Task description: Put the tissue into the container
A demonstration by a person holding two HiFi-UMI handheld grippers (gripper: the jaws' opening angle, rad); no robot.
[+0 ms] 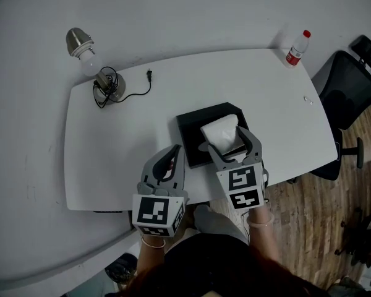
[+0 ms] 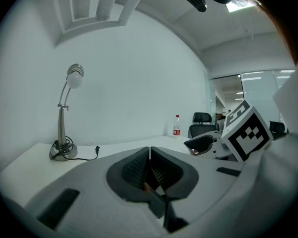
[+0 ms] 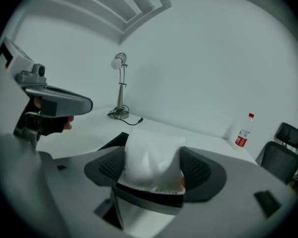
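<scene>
A white pack of tissue (image 1: pixel 221 133) sits between the jaws of my right gripper (image 1: pixel 230 142), which is shut on it. In the right gripper view the tissue (image 3: pixel 151 157) fills the gap between the two dark pads. The pack hangs over the black rectangular container (image 1: pixel 195 125) near the table's front edge; whether it touches the container I cannot tell. My left gripper (image 1: pixel 177 154) is beside the container's left side, near the table's front edge. In the left gripper view its jaws (image 2: pixel 149 155) are pressed together with nothing between them.
A white table (image 1: pixel 136 147) holds a silver desk lamp (image 1: pixel 89 57) with a black cord (image 1: pixel 136 91) at the back left. A water bottle with a red cap (image 1: pixel 297 48) stands at the back right corner. A black office chair (image 1: pixel 349 91) stands to the right of the table.
</scene>
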